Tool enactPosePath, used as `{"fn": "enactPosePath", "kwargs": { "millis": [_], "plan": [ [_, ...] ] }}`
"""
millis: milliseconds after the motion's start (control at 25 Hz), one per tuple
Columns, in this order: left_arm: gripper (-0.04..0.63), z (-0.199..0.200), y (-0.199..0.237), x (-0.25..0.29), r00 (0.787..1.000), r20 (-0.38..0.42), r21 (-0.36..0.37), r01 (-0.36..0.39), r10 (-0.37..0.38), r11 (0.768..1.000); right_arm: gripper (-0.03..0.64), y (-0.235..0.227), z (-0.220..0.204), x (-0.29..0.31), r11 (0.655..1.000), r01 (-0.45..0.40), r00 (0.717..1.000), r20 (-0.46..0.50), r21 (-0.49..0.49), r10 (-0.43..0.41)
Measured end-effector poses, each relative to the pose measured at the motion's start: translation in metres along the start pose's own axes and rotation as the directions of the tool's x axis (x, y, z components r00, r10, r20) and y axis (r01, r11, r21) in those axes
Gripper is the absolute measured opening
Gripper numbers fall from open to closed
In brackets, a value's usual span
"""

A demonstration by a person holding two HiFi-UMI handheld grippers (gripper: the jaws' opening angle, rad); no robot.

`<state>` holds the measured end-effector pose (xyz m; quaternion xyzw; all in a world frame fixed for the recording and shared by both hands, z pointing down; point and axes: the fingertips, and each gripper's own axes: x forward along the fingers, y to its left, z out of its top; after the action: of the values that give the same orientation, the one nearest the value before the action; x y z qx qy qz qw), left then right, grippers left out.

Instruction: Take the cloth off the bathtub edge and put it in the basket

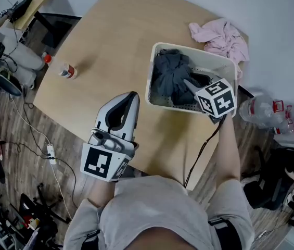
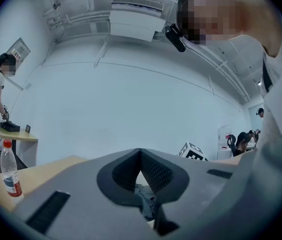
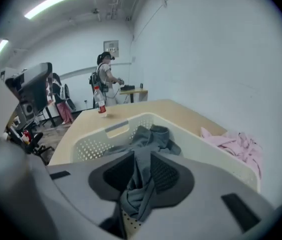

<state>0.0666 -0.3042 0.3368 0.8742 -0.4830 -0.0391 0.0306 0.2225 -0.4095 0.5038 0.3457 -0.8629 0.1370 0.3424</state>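
A dark grey cloth (image 1: 170, 74) lies bunched in the white perforated basket (image 1: 188, 50) on the wooden table (image 1: 110, 35). My right gripper (image 1: 190, 85) reaches into the basket's near right corner. In the right gripper view a fold of the grey cloth (image 3: 148, 134) runs up between the jaws of the right gripper (image 3: 141, 156), which are shut on it inside the basket (image 3: 200, 139). My left gripper (image 1: 132, 96) hangs over the table's front edge, left of the basket, tips together and holding nothing. The left gripper (image 2: 141, 151) points at a bare wall. No bathtub is in view.
A pink cloth (image 1: 222, 38) lies crumpled on the table behind the basket. A small bottle (image 1: 63, 69) rests near the table's left edge. Clear plastic bottles (image 1: 264, 111) lie on the floor at right. Chairs, cables and gear crowd the floor at left. A person stands far off.
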Motion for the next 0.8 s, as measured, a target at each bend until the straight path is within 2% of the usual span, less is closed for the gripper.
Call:
{"fn": "enactPosePath", "kwargs": {
  "millis": [80, 200, 400, 560, 800],
  "plan": [
    [-0.003, 0.006, -0.005, -0.003, 1.0, 0.01, 0.006, 0.016, -0.016, 1.0, 0.049, 0.001, 0.008, -0.014, 0.998, 0.032, 0.997, 0.067, 0.049, -0.035],
    [-0.003, 0.016, -0.011, -0.008, 0.999, 0.027, 0.014, 0.044, -0.044, 0.999, 0.017, 0.009, 0.014, -0.031, 0.994, 0.069, 0.989, 0.128, 0.09, -0.081],
    [-0.003, 0.032, -0.017, -0.019, 0.994, 0.058, 0.028, 0.093, -0.094, 0.995, 0.011, 0.02, 0.016, -0.049, 0.98, 0.143, 0.975, 0.152, 0.137, -0.164],
    [-0.003, 0.043, -0.016, -0.032, 0.99, 0.074, 0.039, 0.121, -0.124, 0.992, 0.011, 0.031, 0.022, -0.065, 0.967, 0.17, 0.959, 0.195, 0.188, -0.206],
    [-0.003, 0.055, -0.013, -0.05, 0.981, 0.094, 0.051, 0.167, -0.171, 0.985, 0.009, 0.052, 0.03, -0.093, 0.936, 0.259, 0.912, 0.258, 0.238, -0.318]
  ]
}}
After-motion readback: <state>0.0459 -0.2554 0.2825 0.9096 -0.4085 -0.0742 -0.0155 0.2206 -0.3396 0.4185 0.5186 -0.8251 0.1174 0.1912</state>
